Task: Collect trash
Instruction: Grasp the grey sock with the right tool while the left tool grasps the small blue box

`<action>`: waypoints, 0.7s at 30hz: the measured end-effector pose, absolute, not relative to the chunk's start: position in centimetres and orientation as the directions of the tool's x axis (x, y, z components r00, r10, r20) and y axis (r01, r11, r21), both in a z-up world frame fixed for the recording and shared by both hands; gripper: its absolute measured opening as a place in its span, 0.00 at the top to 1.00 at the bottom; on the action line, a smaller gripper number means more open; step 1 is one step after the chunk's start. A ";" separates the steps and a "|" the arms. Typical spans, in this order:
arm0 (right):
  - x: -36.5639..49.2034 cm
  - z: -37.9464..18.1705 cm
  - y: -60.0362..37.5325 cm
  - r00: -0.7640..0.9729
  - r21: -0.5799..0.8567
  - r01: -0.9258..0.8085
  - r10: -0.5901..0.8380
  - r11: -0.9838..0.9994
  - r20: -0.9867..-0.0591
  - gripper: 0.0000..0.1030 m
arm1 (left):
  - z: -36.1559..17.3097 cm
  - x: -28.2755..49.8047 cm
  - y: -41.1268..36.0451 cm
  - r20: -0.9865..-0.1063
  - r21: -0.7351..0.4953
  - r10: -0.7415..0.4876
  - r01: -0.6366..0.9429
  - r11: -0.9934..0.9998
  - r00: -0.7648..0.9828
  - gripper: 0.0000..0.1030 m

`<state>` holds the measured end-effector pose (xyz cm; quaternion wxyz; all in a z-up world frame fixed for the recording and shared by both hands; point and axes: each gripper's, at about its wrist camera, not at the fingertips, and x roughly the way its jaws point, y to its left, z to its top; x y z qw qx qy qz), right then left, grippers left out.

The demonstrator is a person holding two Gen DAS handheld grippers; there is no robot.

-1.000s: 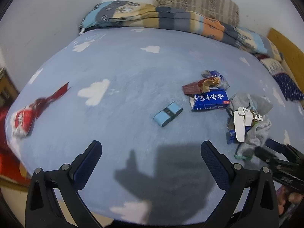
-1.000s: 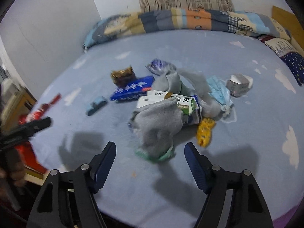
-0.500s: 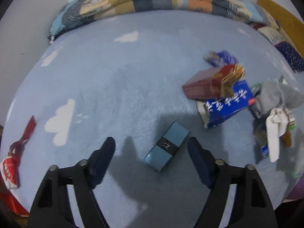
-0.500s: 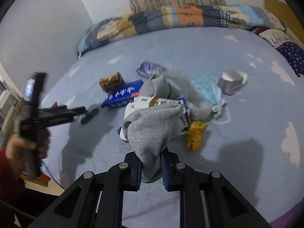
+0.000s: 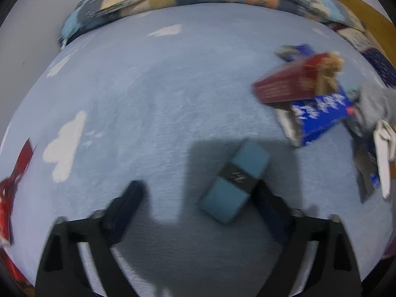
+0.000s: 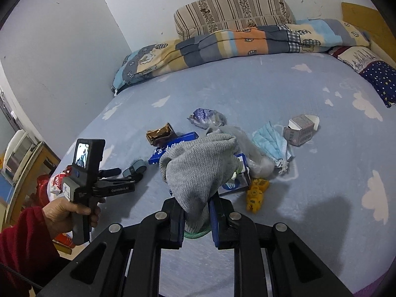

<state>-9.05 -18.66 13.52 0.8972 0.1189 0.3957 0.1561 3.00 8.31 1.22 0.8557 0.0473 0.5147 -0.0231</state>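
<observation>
Grey knit sock [image 6: 198, 165] hangs clamped in the right gripper [image 6: 196, 219] above the bed [image 6: 272, 94]; it could snag litter. Left gripper [image 5: 198, 195], fingers apart, may nudge the teal box [image 5: 235, 183] away.

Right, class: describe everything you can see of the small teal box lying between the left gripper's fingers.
The teal box is a small, flat, rectangular pack, seemingly card, with a black band across its middle bearing a pale logo. It lies closed and flat on the blue cloud-print bedsheet, angled diagonally, partly in shadow. The open left gripper straddles it; its right finger appears to touch its edge.
</observation>
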 end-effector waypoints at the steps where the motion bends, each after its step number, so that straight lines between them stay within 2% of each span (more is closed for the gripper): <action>1: -9.1 13.5 -18.8 0.639 0.340 -0.182 0.373 0.923 -0.673 0.84 | 1.0 3.3 8.9 -0.894 0.032 0.000 0.064 0.997 0.448 0.00; 4: -9.0 13.6 -19.1 0.645 0.337 -0.174 0.366 0.925 -0.670 0.84 | 1.5 3.8 9.2 -0.904 0.019 -0.019 0.084 0.996 0.428 0.01; 5: -9.0 13.6 -19.2 0.648 0.337 -0.173 0.365 0.925 -0.669 0.84 | 1.7 3.6 9.1 -0.895 0.035 -0.012 0.099 0.994 0.445 0.05; 7: -9.0 13.6 -19.2 0.648 0.337 -0.173 0.365 0.925 -0.668 0.84 | 2.2 3.3 8.2 -0.881 0.080 0.003 0.144 0.986 0.473 0.14; 9: -8.9 13.6 -19.2 0.647 0.340 -0.171 0.365 0.925 -0.669 0.84 | 2.6 2.9 7.2 -0.864 0.124 0.010 0.194 0.973 0.503 0.35; 13: -8.8 13.6 -19.2 0.646 0.341 -0.171 0.367 0.924 -0.669 0.84 | 2.6 2.9 5.6 -0.855 0.170 0.022 0.239 0.956 0.518 0.49; 15: -8.8 13.5 -19.2 0.647 0.341 -0.171 0.366 0.924 -0.669 0.84 | 2.5 3.0 5.3 -0.859 0.152 -0.001 0.255 0.955 0.512 0.61; 17: -8.7 13.5 -19.1 0.645 0.340 -0.171 0.366 0.925 -0.671 0.84 | 2.6 2.7 5.1 -0.862 0.135 -0.022 0.271 0.953 0.507 0.67; 21: -8.7 13.4 -19.2 0.644 0.337 -0.167 0.362 0.926 -0.674 0.84 | 3.0 2.1 5.6 -0.854 0.099 -0.057 0.269 0.958 0.517 0.70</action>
